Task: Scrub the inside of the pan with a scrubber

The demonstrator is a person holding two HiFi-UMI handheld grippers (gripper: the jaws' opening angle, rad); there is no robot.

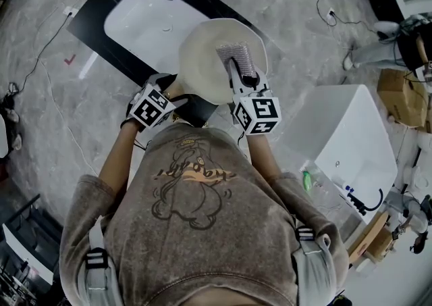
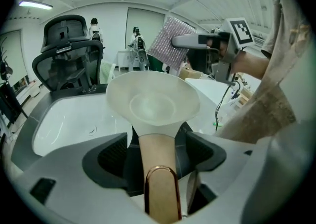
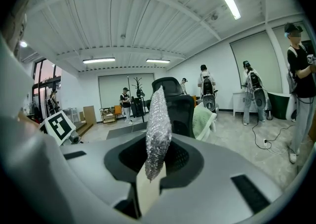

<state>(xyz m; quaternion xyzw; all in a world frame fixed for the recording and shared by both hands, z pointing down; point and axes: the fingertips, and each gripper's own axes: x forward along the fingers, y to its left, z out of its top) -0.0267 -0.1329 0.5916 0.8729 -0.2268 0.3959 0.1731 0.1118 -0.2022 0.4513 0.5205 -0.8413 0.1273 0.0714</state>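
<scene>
A cream pan (image 1: 206, 68) hangs tilted over the sink's near rim, its inside facing up toward me. Its tan handle (image 2: 158, 168) runs back between the jaws of my left gripper (image 1: 174, 92), which stand wide with a dark gap showing on each side of the handle. My right gripper (image 1: 239, 75) is shut on a silver mesh scrubber (image 1: 236, 58) with a beige backing. The scrubber (image 2: 172, 42) is held over the pan's (image 2: 153, 102) far rim, apart from its surface. In the right gripper view the scrubber (image 3: 158, 129) stands upright between the jaws.
A white sink basin (image 1: 135, 21) set in a black counter (image 1: 91, 17) lies beyond the pan. A white tub (image 1: 351, 136) stands at the right, with cables on the floor. A black office chair (image 2: 69, 45) stands behind the sink. Several people stand across the room.
</scene>
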